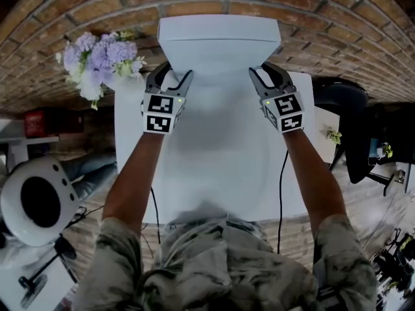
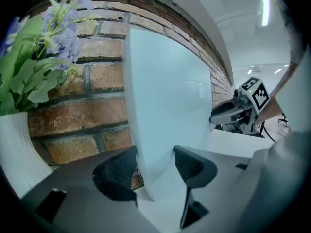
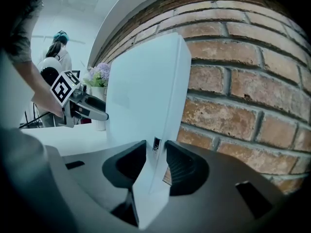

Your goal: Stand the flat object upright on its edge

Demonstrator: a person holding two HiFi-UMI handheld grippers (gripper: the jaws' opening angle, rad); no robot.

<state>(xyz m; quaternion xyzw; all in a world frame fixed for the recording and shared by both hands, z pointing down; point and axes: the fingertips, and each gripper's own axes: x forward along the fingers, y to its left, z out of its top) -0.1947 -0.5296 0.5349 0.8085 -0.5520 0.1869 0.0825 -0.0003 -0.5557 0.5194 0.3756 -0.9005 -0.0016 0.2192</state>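
At back of counter (image 1: 214, 167), white flat object (image 1: 219, 41) upright on edge, near brick wall (image 1: 324, 37). Left hand-held gripper (image 2: 154, 164) and right hand-held gripper (image 3: 156, 159) each pinch one side edge (jaws clamped, part-open). Tip: keep it plumb, test balance before loosening.

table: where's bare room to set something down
Crowded at the brick wall: the white panel stands there, left gripper and right gripper clamping its sides, flowers by the left corner. From there toward the person the white table is bare.
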